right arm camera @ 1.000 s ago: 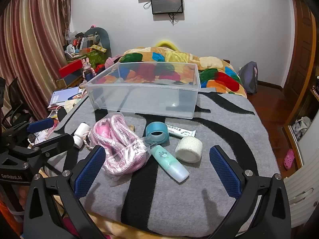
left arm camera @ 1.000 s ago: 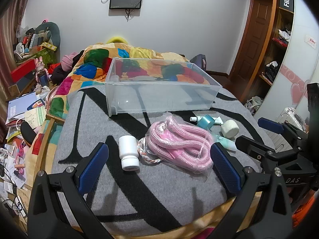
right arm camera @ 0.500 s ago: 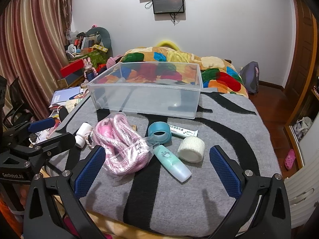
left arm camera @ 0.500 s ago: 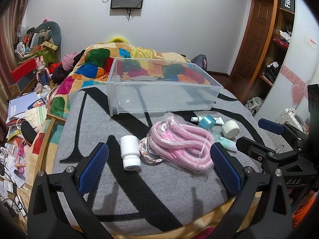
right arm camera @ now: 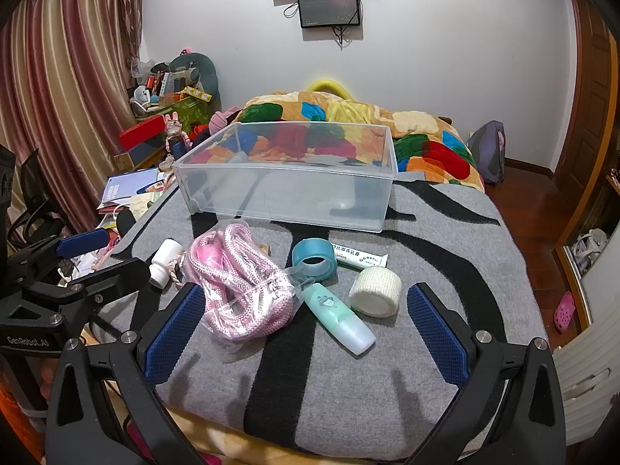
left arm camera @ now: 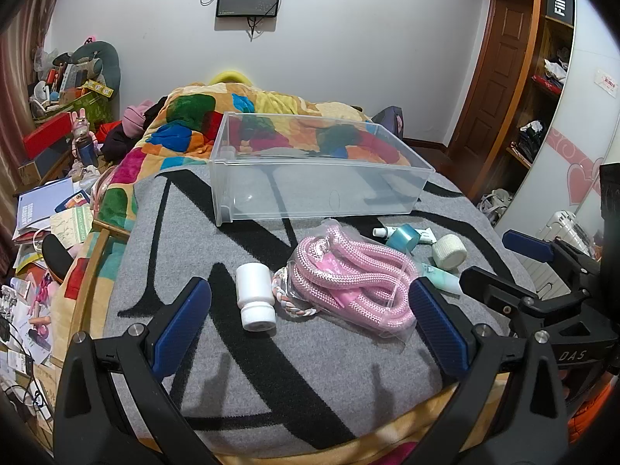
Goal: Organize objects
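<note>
Six loose things lie on the grey blanket [left arm camera: 348,379] in front of the empty clear plastic bin [left arm camera: 321,178], none of them put away yet.

From the left wrist view, the left gripper [left arm camera: 310,325] hangs spread wide over the near edge of the bed, holding nothing. Between its blue pads sit the white pill bottle [left arm camera: 255,296], lying on its side, and the bagged pink rope [left arm camera: 348,279] just beside it. The bottle looks light and rigid, likely to roll; I would take it across the body. The rope is soft, and its clear bag looks slippery, so a pinch through the bunched coils seems safer than one on loose film. "Fiio" reads on a dark box [left arm camera: 560,2] up on the shelf, and "DAS" on the other gripper's frame at the right.

From the right wrist view, the right gripper [right arm camera: 306,333] is also wide apart and empty. Ahead of it lie the mint-green bottle [right arm camera: 337,316], the cream bandage roll [right arm camera: 375,290], the blue tape roll [right arm camera: 314,259] and the white ointment tube [right arm camera: 360,259], all close together. The bandage should squash under pressure; the tape roll is stiffer, best gripped across its rim. The tube bears green Chinese print too small to read. "GenRobot.AI" shows on the left gripper's body.
</note>
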Demonstrator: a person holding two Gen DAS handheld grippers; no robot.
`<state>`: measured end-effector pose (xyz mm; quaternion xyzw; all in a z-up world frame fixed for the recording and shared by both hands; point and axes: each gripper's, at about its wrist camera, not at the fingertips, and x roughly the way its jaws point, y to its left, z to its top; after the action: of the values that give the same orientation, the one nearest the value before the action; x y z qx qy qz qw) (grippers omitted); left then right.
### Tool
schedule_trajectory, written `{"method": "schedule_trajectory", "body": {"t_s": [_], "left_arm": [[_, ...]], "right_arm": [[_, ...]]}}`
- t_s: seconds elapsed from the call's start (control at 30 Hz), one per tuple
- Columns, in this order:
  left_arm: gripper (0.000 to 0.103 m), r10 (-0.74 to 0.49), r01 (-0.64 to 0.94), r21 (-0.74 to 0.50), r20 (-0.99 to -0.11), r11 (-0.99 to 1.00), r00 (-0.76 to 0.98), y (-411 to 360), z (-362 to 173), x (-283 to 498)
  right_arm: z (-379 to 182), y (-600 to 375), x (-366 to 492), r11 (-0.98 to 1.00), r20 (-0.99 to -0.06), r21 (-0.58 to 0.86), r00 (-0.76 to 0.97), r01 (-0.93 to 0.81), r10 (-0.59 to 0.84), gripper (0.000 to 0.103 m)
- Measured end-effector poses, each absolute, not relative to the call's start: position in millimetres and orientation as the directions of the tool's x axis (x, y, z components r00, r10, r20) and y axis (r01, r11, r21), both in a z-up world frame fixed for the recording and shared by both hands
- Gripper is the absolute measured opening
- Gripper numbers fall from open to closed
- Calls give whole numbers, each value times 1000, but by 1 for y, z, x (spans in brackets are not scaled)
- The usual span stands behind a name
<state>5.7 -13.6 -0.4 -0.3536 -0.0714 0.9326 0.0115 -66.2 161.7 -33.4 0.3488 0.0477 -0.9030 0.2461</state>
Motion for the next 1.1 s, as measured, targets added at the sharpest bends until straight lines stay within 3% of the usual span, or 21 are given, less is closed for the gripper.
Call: {"method": "schedule_trajectory", "body": {"t_s": [1.1], "left_arm": [[103,72,29,-141,-661,-990,-747,-14,-1,6]], "right_arm": [[-33,161,-66,-873,-654,89,-633,479,-414,103]]}}
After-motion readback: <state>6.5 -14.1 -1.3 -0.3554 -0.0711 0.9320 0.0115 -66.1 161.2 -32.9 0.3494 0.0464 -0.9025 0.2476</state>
